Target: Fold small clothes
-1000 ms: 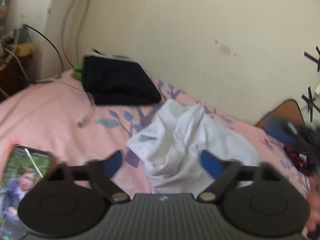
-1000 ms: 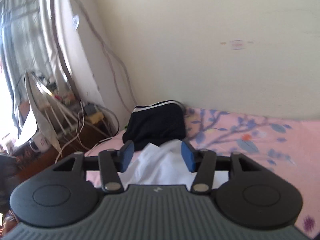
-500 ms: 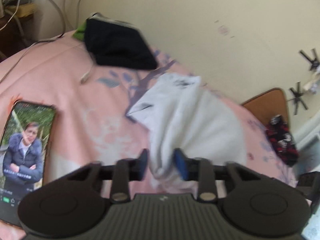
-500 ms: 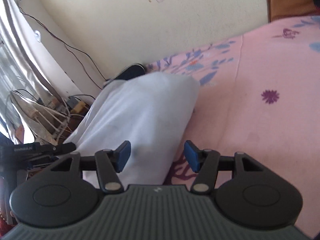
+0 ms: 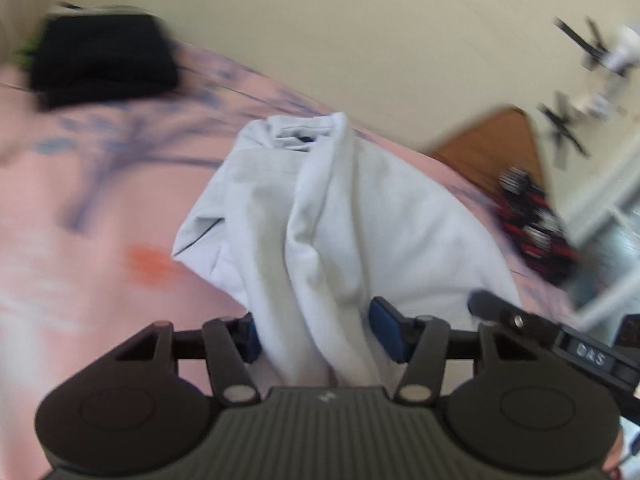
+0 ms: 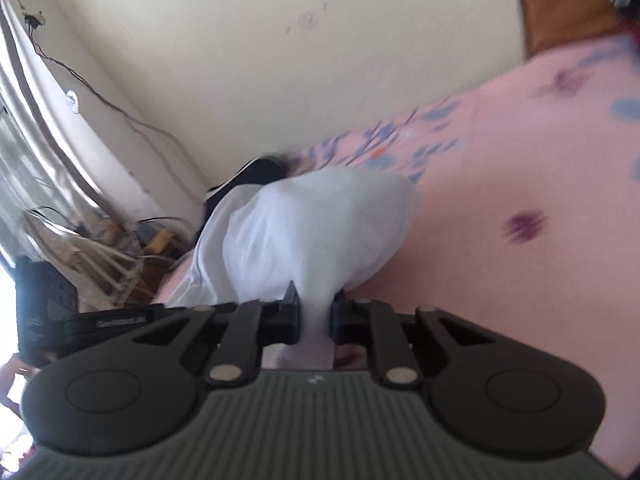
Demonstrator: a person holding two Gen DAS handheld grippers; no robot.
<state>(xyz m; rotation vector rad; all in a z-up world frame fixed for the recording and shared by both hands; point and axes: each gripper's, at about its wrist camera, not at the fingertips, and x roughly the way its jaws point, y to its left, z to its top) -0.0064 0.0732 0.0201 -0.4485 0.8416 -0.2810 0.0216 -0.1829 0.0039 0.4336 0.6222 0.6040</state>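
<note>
While we hold the white garment [image 5: 340, 216] over the pink floral bed [image 5: 80, 208] | right claw [image 6: 315, 314] just closed, clamped on it | left claw [image 5: 316, 330] apart, cloth between, perhaps loose | cream wall [image 6: 280, 60] behind, dark folded clothes [image 5: 100, 60] near it

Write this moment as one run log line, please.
phase: grasping | right gripper: just closed, pinching white garment | left gripper: jaws apart, garment between | surface: pink bedsheet

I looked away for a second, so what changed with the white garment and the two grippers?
The right gripper has just closed, pinching the white garment. The left gripper moved in until a bunch of cloth sits between its jaws, which reopened slightly; its grip is unclear. The dark clothes stayed by the wall.
</note>
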